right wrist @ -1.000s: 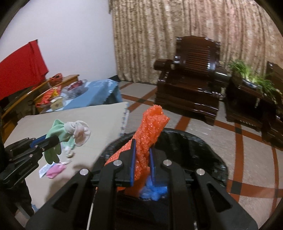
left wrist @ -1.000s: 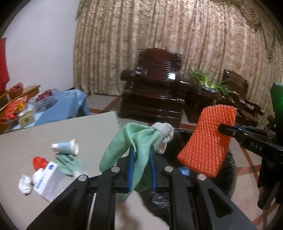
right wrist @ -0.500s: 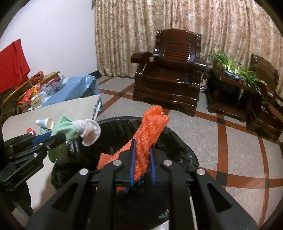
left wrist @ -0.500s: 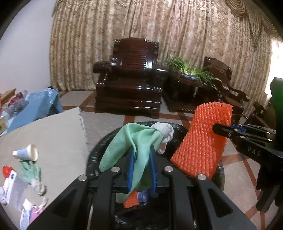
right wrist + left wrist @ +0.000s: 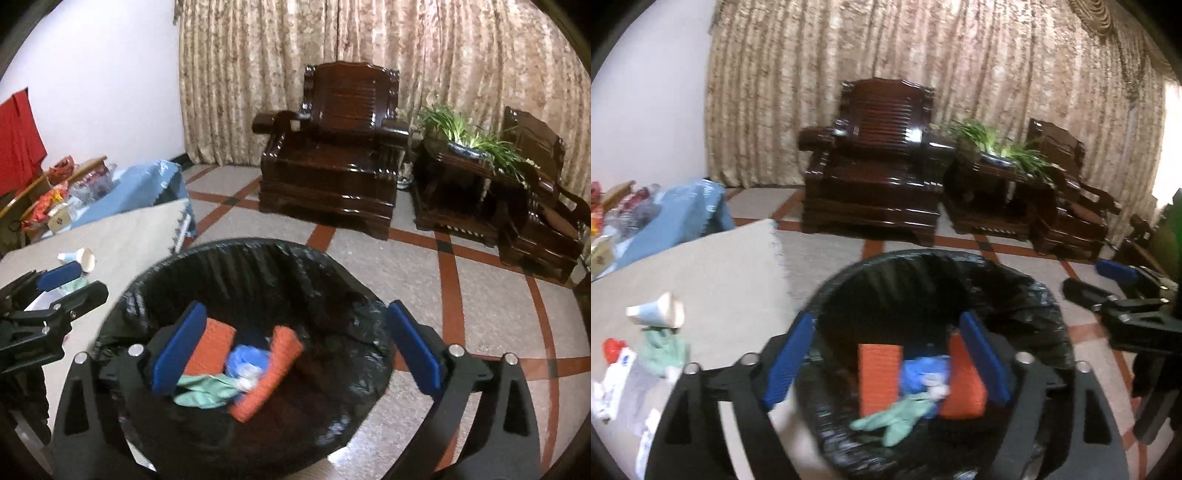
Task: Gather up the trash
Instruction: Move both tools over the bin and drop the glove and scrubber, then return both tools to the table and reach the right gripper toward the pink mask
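A bin lined with a black bag (image 5: 1034,295) (image 5: 258,251) stands below both grippers. In it lie a green glove (image 5: 901,413) (image 5: 203,391), two orange foam nets (image 5: 879,373) (image 5: 269,373) and something blue (image 5: 247,360). My left gripper (image 5: 884,321) hangs over the bin, its jaws opening with nothing between them. My right gripper (image 5: 295,310) is beside it, jaws also opening and empty. On the beige table (image 5: 720,280) at the left remain a paper cup (image 5: 657,310), another green glove (image 5: 663,350), a red scrap (image 5: 613,347) and a white packet (image 5: 617,373).
A dark wooden armchair (image 5: 332,155) faces the bin across the tiled floor (image 5: 480,295). To its right are a side table with a green plant (image 5: 472,140) and a second chair. A blue cloth (image 5: 140,192) covers a cluttered table at the left.
Both grippers have moved over the bin and dropped a little, and both have opened. The green glove and the orange foam net have fallen into the bin.
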Motion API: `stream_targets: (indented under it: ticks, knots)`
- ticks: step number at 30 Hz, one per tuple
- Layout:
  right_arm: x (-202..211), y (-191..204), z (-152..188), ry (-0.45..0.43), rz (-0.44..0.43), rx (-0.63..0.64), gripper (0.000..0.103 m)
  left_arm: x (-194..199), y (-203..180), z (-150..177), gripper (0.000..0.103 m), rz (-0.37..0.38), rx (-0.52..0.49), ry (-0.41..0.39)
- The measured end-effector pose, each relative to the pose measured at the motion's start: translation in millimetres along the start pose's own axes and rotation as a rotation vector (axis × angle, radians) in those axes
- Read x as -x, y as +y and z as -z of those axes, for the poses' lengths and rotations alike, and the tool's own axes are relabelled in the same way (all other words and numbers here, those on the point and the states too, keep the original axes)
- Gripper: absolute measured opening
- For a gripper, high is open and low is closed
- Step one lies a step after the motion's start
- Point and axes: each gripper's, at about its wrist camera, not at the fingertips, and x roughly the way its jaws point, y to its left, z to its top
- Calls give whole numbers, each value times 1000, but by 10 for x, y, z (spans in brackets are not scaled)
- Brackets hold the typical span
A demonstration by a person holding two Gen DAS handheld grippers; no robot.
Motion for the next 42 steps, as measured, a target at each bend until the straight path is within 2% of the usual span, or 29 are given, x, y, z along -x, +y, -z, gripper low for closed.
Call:
stream_targets:
  ticks: [3, 6, 19, 25, 33, 39, 42]
  knots:
    - [56, 125, -43, -15, -34, 2, 98, 161, 194, 41, 93, -59, 26, -12]
    - [103, 330, -105, -29, -74, 19, 98, 328, 405, 90, 97, -113, 58, -20]
    - [57, 1578, -175, -36, -309, 141, 98, 1129, 1497, 627, 97, -403, 190, -13]
    - [6, 2134, -96, -13, -399, 204, 98, 1336, 1906, 918, 97, -500, 257, 9]
    - [-154, 2792, 136, 28, -478, 287, 98, 1421, 2242, 1196, 96, -548, 290, 42]
    - [-424, 3107, 414, 103, -489, 314, 97, 1461, 2376, 1328, 95, -561, 302, 58]
    - [-561, 3230, 516, 134, -485, 330, 94, 1456, 2420, 1381, 95, -564, 308, 68]
